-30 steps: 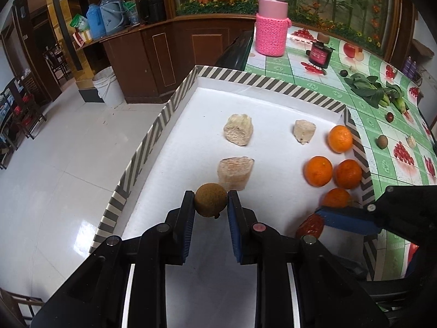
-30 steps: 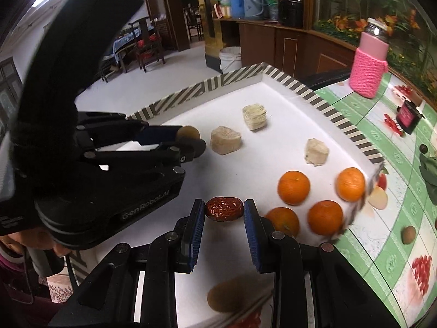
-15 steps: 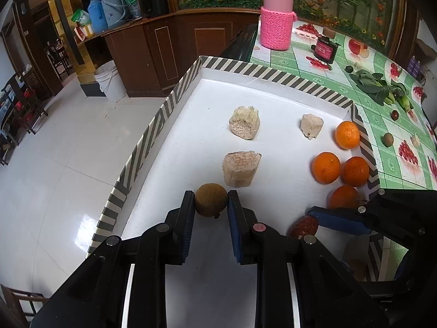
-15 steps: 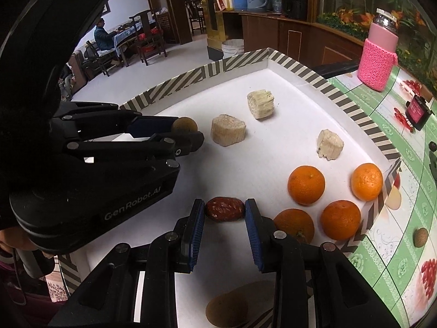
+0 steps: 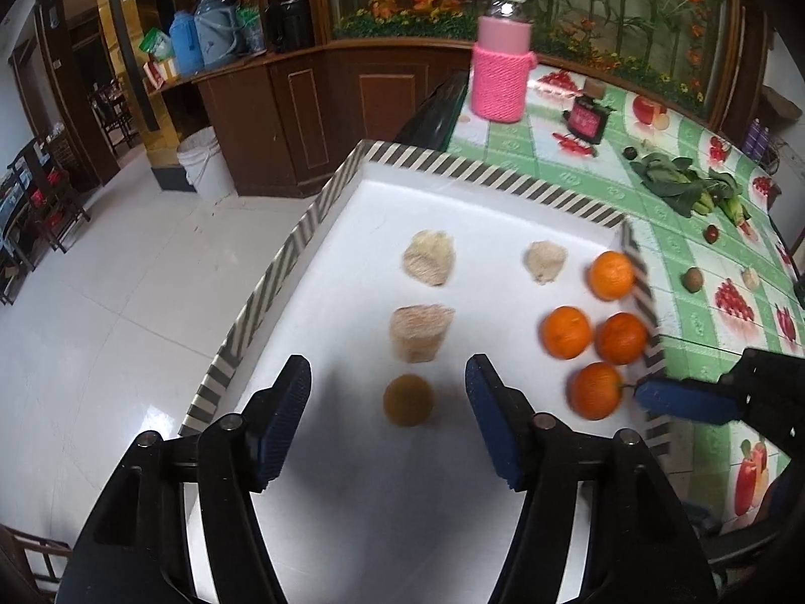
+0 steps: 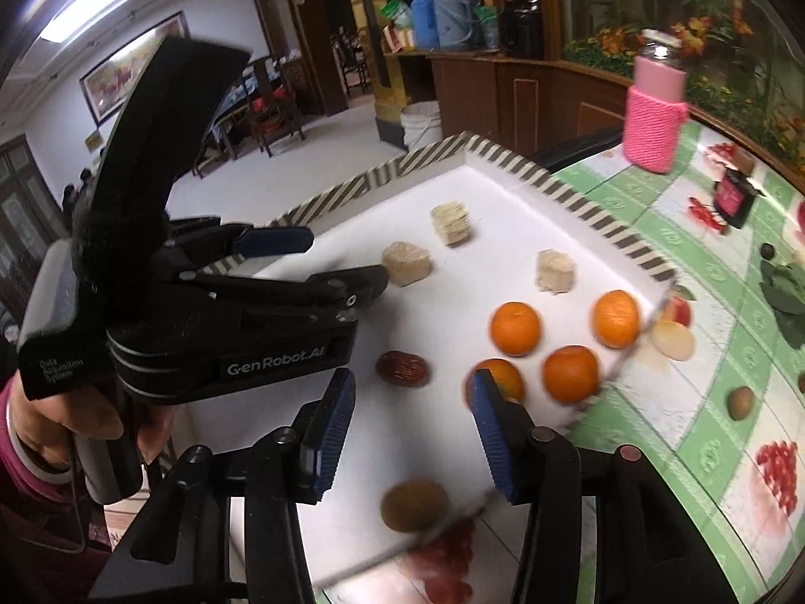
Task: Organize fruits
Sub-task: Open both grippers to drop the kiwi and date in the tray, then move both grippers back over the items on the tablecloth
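Tray (image 5: 322, 211), white with a striped rim, fills the left wrist view. The left gripper (image 5: 387, 397) is opening, its jaws spread wide with a brown fruit (image 5: 408, 399) lying on the tray between them, touched by neither pad. Just beyond the fruit sits a pale chunk (image 5: 421, 332), and two more chunks (image 5: 429, 264) lie toward the tray's far edge. Four oranges (image 5: 566, 332) cluster at the right edge. One blue finger of the right gripper reaches in from the right, beside the nearest orange (image 5: 596, 391). A pink jar (image 5: 500, 80) stands on the green tablecloth (image 5: 553, 171) past the tray's far corner.

In the right wrist view the right gripper (image 6: 412, 433) is also opening, jaws apart. A red date (image 6: 402, 368) rests on the tray (image 6: 503, 161) just ahead of the fingertips, clear of both pads. The oranges (image 6: 515, 328) sit to its right near the right edge, one partly behind the right finger. The left gripper's black body crosses from the left, held by a hand (image 6: 65, 423) in a pink sleeve. A second brown fruit (image 6: 413, 505) lies at the tray's near edge, below the fingers.
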A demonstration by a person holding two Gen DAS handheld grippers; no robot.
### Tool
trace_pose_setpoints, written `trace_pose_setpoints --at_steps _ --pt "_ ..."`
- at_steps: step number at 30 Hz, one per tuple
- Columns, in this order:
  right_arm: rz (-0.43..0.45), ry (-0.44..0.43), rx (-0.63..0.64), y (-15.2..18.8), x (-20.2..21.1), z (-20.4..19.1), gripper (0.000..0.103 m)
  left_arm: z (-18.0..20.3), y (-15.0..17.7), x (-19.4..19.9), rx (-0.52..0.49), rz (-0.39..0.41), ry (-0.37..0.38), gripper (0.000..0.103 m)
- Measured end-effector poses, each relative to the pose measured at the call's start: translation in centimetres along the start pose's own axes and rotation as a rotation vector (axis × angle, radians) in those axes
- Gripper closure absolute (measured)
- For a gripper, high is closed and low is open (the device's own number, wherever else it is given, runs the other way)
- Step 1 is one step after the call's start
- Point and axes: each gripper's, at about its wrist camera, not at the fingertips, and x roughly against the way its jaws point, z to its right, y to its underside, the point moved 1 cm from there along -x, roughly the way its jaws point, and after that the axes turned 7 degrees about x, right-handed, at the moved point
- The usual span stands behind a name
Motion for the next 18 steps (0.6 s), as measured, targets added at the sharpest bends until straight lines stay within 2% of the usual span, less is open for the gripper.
trace_pose_setpoints --at_steps 7,18 --pt "0.049 0.053 -0.060 1.3 3.5 2.9 0.044 2.9 -0.6 1.4 -0.023 0.031 0.052 0.039" --pt "0.032 0.200 -0.181 6.9 8.4 9.7 0.043 9.5 -0.6 1.9 -0.089 0.011 0.166 0.037"
